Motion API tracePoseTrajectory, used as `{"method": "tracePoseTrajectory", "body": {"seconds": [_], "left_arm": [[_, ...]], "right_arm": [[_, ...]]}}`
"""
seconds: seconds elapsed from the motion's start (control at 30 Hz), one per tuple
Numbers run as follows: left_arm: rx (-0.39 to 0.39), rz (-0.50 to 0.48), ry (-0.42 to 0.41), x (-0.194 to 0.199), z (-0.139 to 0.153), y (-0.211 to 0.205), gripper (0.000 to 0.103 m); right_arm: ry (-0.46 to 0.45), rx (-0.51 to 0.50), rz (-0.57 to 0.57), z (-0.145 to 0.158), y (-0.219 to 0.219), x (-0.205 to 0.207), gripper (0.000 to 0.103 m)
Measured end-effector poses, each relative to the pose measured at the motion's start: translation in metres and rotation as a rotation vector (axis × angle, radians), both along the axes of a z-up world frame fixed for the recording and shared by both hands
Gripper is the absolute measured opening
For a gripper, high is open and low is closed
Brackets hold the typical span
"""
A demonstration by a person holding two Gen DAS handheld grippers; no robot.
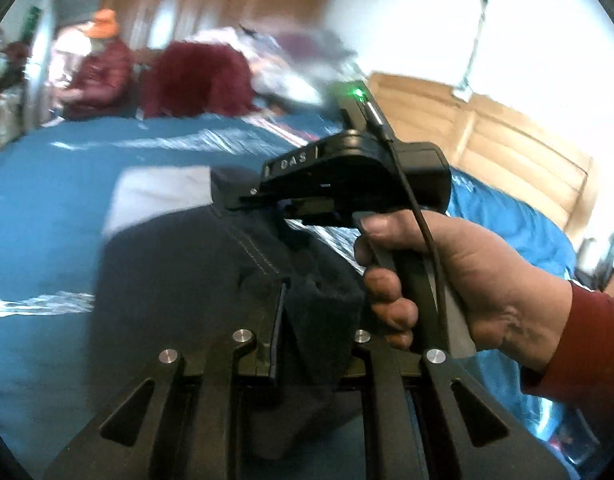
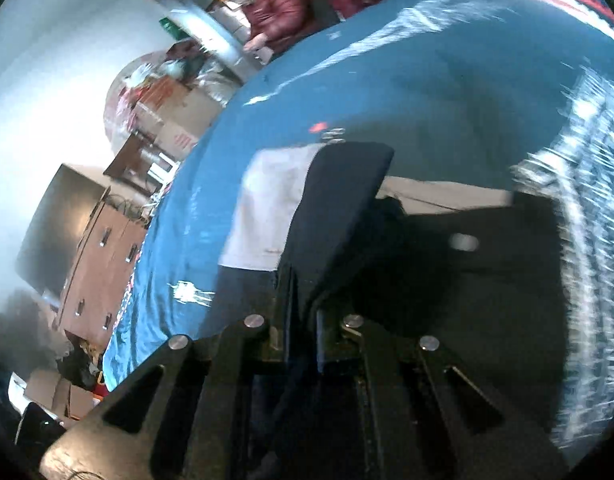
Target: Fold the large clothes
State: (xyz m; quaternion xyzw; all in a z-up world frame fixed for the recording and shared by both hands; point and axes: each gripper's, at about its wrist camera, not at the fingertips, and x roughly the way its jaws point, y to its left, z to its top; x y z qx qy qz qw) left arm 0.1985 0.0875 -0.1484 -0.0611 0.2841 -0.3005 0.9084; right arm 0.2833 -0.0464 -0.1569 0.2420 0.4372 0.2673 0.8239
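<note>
Bright daylight blows out the white walls; both fisheye views are motion-blurred, edges bent and vignetted dark.

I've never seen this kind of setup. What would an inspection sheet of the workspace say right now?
Surface: bed with blue cover, shiny streaks on it.
Job's things: dark garment with white stitching, lifted by both grippers; a pale cloth lies beneath.
Clutter: red fuzzy heap and mixed laundry at the far end.
Grippers: left gripper shut on garment; right gripper shut on garment, held by a hand.
Cables: black cable along the right gripper.
Surroundings: wooden headboard, dresser, boxes, seated person in orange cap.
</note>
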Motion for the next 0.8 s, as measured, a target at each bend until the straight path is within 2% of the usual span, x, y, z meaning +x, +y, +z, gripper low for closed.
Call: {"method": "tracePoseTrajectory", "body": {"seconds": [0.17, 0.37, 0.47, 0.5, 0.57, 0.67, 0.7, 0.77, 0.8], "left_arm": [[0.026, -0.065, 0.064, 0.014, -0.015, -0.054, 0.014], [0.016, -0.080, 0.127, 0.030, -0.027, -0.097, 0.014], [0.045, -0.101, 0.201, 0.040, -0.056, -0.126, 0.016], [0.064, -0.113, 0.231, 0.045, -0.066, -0.133, 0.021], [0.102, -0.120, 0.254, 0.047, -0.078, -0.143, 0.021], [0.105, -0.129, 0.227, 0.030, -0.058, -0.128, 0.022], [0.094, -0.133, 0.204, 0.020, -0.048, -0.118, 0.024], [0.079, -0.123, 0.128, -0.011, -0.021, -0.087, 0.029], [0.077, -0.110, 0.099, -0.024, -0.011, -0.072, 0.031]], "right_arm": [[0.041, 0.020, -0.017, -0.028, -0.041, 0.009, 0.008], [0.087, 0.014, -0.026, -0.050, -0.071, 0.020, 0.008], [0.149, 0.016, -0.052, -0.074, -0.088, 0.023, 0.010], [0.177, 0.037, -0.047, -0.082, -0.093, 0.025, 0.010], [0.225, 0.113, -0.045, -0.097, -0.102, 0.024, 0.013], [0.256, 0.176, -0.058, -0.095, -0.110, 0.011, 0.025], [0.260, 0.186, -0.050, -0.091, -0.110, 0.002, 0.029], [0.258, 0.197, -0.029, -0.085, -0.109, -0.018, 0.046], [0.261, 0.192, -0.017, -0.082, -0.108, -0.029, 0.049]]}}
